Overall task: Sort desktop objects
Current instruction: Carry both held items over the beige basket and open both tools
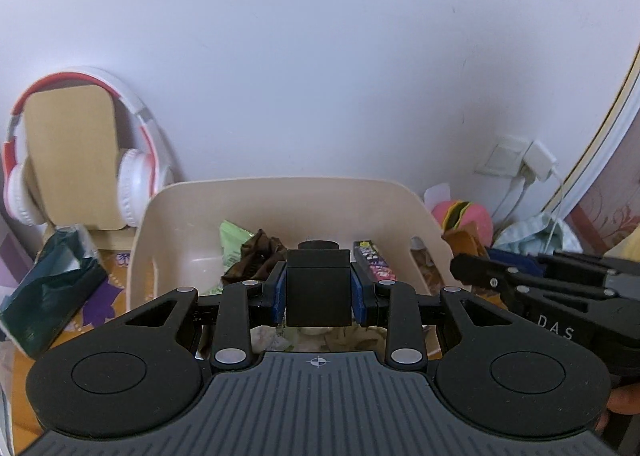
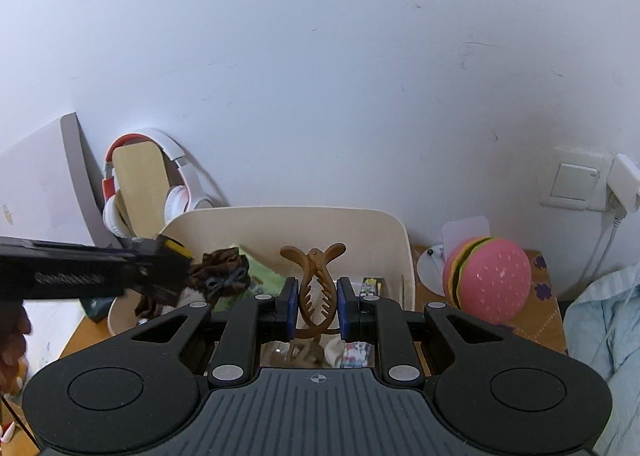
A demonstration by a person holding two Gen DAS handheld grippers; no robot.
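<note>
My left gripper point(image 1: 319, 288) is shut on a black square bottle point(image 1: 318, 286) with a round cap, held over the near rim of the beige bin point(image 1: 276, 191). My right gripper point(image 2: 317, 306) is shut on a brown hair claw clip point(image 2: 314, 288), held above the same beige bin point(image 2: 288, 219). Inside the bin lie a green packet point(image 1: 232, 244), a brown scrunchie point(image 1: 256, 256) and a dark printed stick pack point(image 1: 374, 262). The left gripper shows blurred at the left of the right wrist view point(image 2: 92, 276).
Red and white headphones point(image 1: 132, 171) hang on a wooden stand point(image 1: 70, 151) at back left. A dark green pouch point(image 1: 48, 288) lies left of the bin. A pink burger toy point(image 2: 490, 284) and light blue cloth point(image 2: 604, 336) lie at right. A wall socket point(image 2: 576, 179) is behind.
</note>
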